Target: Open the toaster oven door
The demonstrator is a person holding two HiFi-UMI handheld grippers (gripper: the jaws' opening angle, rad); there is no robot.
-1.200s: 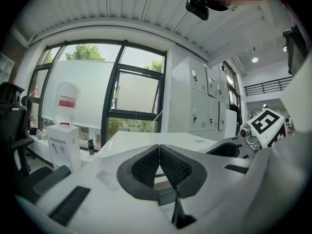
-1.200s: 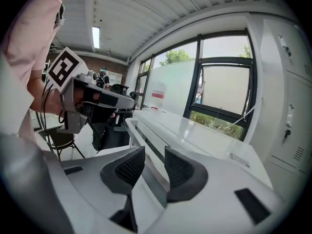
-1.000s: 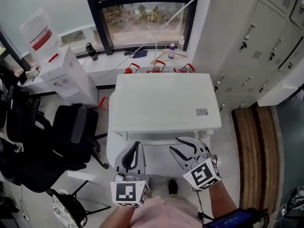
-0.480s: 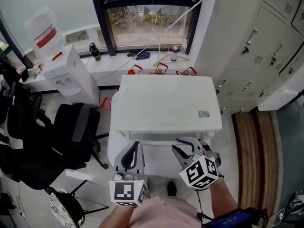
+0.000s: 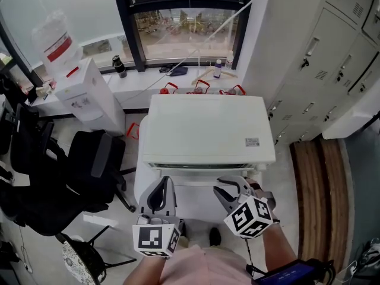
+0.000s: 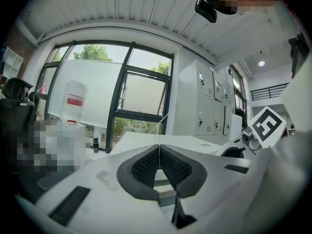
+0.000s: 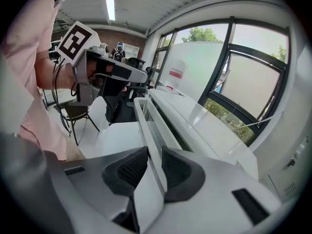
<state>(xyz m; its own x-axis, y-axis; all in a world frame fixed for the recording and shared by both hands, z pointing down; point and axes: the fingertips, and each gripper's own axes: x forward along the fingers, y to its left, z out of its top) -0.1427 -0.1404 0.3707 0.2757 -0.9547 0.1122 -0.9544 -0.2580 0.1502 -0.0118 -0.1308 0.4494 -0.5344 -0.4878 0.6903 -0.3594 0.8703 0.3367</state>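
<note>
Right gripper (image 7: 155, 152) is clamped narrow on the door handle (image 7: 144, 117) of the white toaster oven (image 5: 208, 126) directly ahead, left gripper (image 6: 159, 150) pinched closed and empty; suggest pulling outward-down along the hinge arc, grip square, no twist.

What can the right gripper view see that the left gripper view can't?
Only the right gripper view: the right gripper clamped on the white door handle bar, and a long ceiling lamp.
Only the left gripper view: the left gripper seen along its jaws, which are together with nothing between them, and a small dark bottle on the sill.
Both: the white box-shaped toaster oven, the dark-framed window and the clear water bottle with a red label.
</note>
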